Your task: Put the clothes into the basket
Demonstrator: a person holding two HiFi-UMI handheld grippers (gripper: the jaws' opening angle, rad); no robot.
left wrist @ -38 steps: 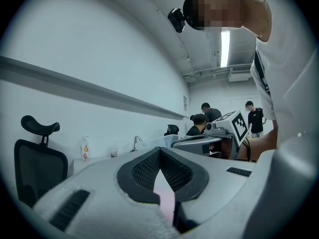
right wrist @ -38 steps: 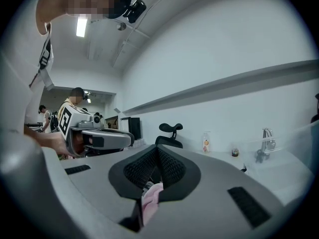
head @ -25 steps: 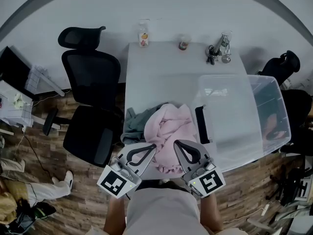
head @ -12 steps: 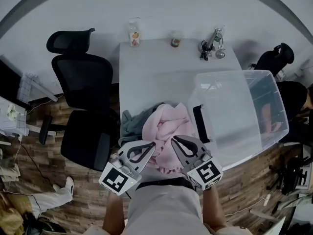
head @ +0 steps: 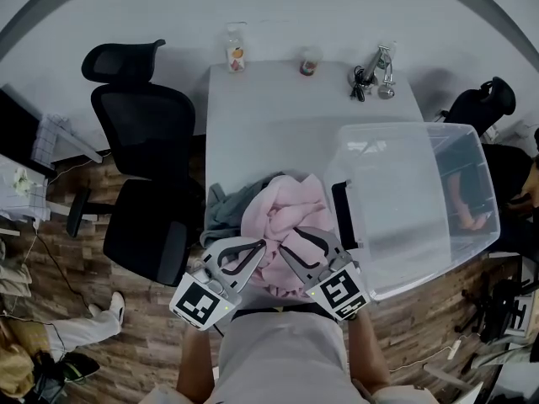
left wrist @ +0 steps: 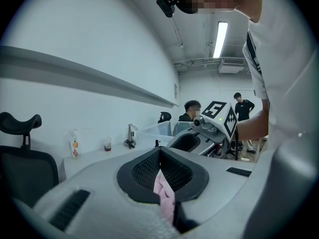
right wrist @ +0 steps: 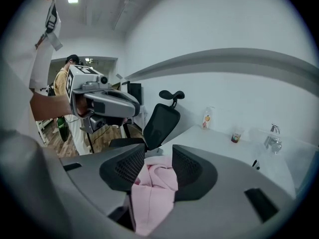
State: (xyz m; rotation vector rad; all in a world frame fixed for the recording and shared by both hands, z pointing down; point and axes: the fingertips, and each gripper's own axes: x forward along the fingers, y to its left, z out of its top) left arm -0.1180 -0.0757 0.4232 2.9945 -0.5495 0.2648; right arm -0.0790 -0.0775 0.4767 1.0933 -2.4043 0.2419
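A pink garment (head: 290, 221) lies heaped at the near edge of the white table (head: 278, 133). A grey-green garment (head: 221, 213) is partly under it on the left. The clear plastic basket (head: 421, 196) stands at the right, tilted over the table's corner. My left gripper (head: 255, 251) is shut at the pink heap's near-left edge; pink cloth (left wrist: 164, 195) shows in the gap behind its tips (left wrist: 159, 151). My right gripper (head: 301, 244) rests over the heap's near side. Its jaws have just been opening, and pink cloth (right wrist: 154, 188) lies between and under them (right wrist: 157, 158) without being pinched.
A black office chair (head: 147, 141) stands left of the table. A bottle (head: 235, 49), a cup (head: 310, 60) and a metal object (head: 375, 74) line the table's far edge. Another dark chair (head: 482, 103) is at the far right. People (left wrist: 192, 108) stand in the background.
Both grippers have sunk onto the near side of the pink garment. The right gripper's jaws, shut before, now stand apart. The left gripper stays shut.
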